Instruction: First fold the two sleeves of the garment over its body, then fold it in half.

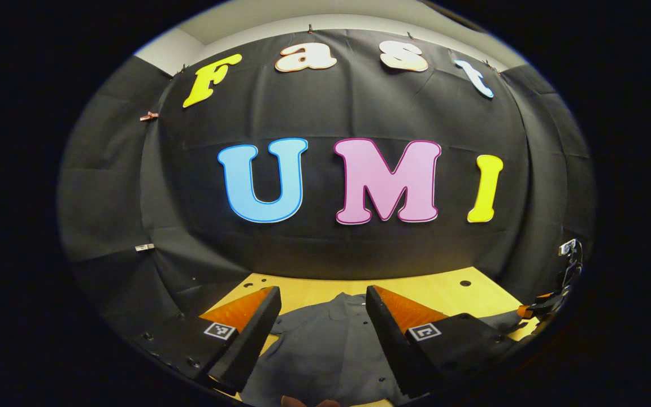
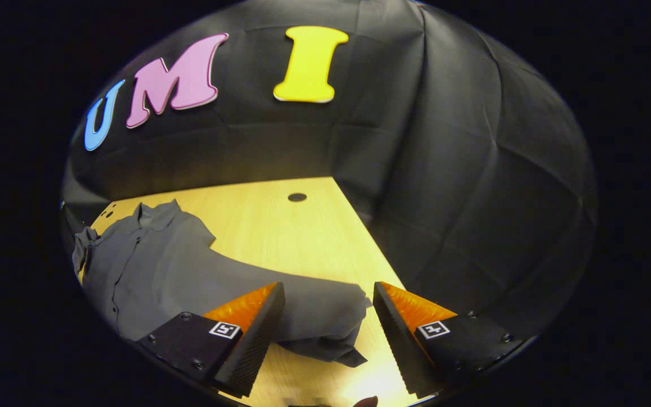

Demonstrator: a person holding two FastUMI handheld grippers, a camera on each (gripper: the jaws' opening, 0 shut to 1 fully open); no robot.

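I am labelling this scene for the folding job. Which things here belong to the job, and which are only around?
Belong to the job:
- grey shirt, lying flat
- its sleeve, stretched out
- left tool, open
- right tool, open

Only around:
- wooden table
- black cloth wall

Pale wooden table against black cloth wall

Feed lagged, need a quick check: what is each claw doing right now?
Left claw: open, holding nothing, above the shirt.
Right claw: open, holding nothing, over the sleeve.
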